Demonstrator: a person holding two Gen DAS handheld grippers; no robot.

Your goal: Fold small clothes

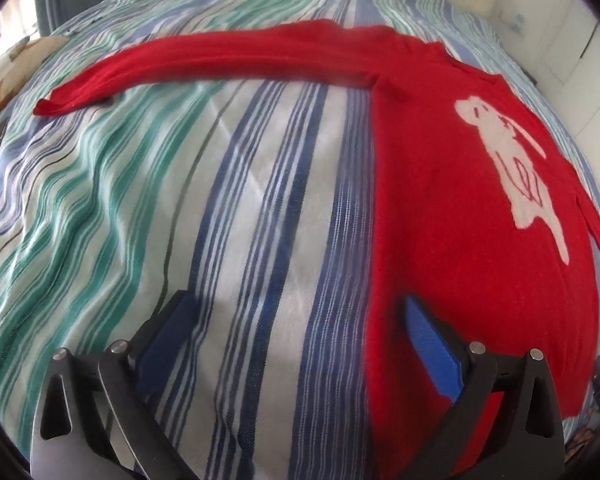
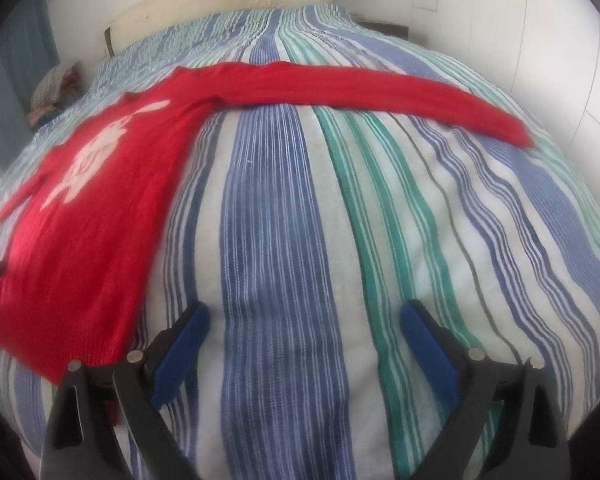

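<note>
A: On the striped blue, green and white bed cover (image 2: pixel 284 216), your red knit sweater with a white figure (image 1: pixel 472 216) lies flat, one sleeve stretched out sideways.

B: Yep, your left claw (image 1: pixel 300 320) and right claw (image 2: pixel 304 328) both gape wide, gripping nothing.

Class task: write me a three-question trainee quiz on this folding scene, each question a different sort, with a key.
1. True or false: the left gripper is clamped on the red sweater.
2. The sweater's white motif is: A) hidden, B) facing up, C) torn off.
3. Fill in: the long sleeve lies stretched across the striped ____.

Key:
1. False; both it and the right gripper are open and empty.
2. B.
3. Bedspread.
</note>
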